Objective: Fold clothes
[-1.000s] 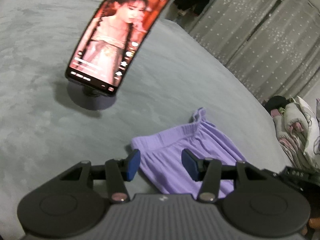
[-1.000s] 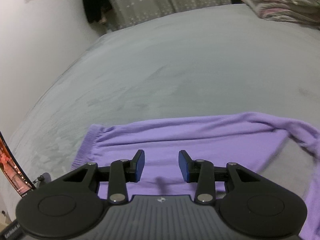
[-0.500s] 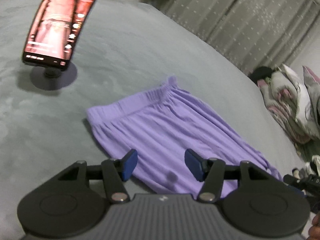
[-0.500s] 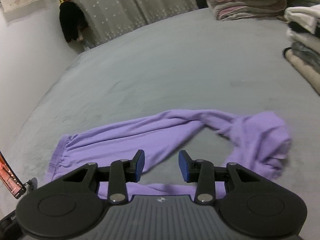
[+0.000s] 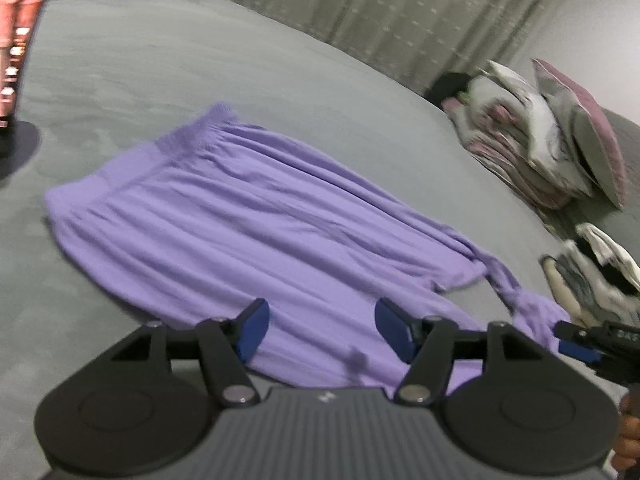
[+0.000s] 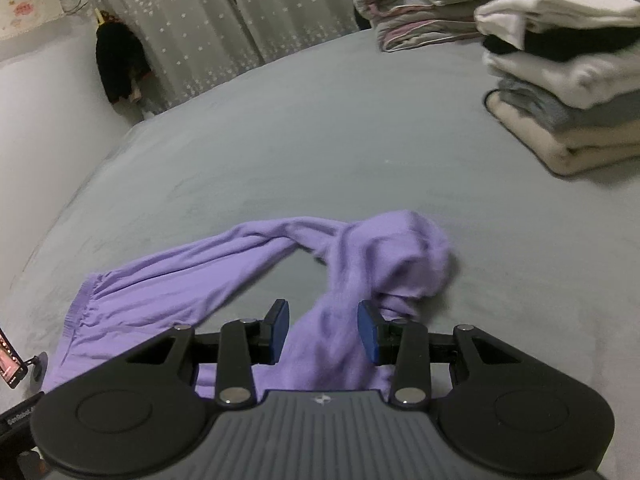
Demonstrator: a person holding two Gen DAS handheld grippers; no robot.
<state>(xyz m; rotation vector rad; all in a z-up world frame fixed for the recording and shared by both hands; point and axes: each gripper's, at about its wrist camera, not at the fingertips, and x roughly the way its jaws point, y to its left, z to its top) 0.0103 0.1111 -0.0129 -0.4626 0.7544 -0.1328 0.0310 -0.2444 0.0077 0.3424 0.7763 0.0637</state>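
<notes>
The left tongs (image 5: 318, 330) stand wide open and hold nothing, their blue pads (image 5: 252, 330) poised over the near edge of the purple trousers (image 5: 248, 216). The trousers lie flat on the grey bed (image 5: 160, 68), waistband ahead and to the left, legs trailing off to the right. The right tongs (image 6: 323, 332) are also parted, and a bunched purple leg passes between their pads; the blurred view does not let me tell whether they touch the cloth. Beyond these tongs the leg loops into a rumpled hump (image 6: 404, 252). Far ahead and right of them sits a stack of folded clothes (image 6: 568, 92), with folded bedding (image 6: 416, 4) behind it. A phone on a stand (image 6: 12, 364) is at their near left, and curtains (image 6: 208, 24) hang farthest off.
</notes>
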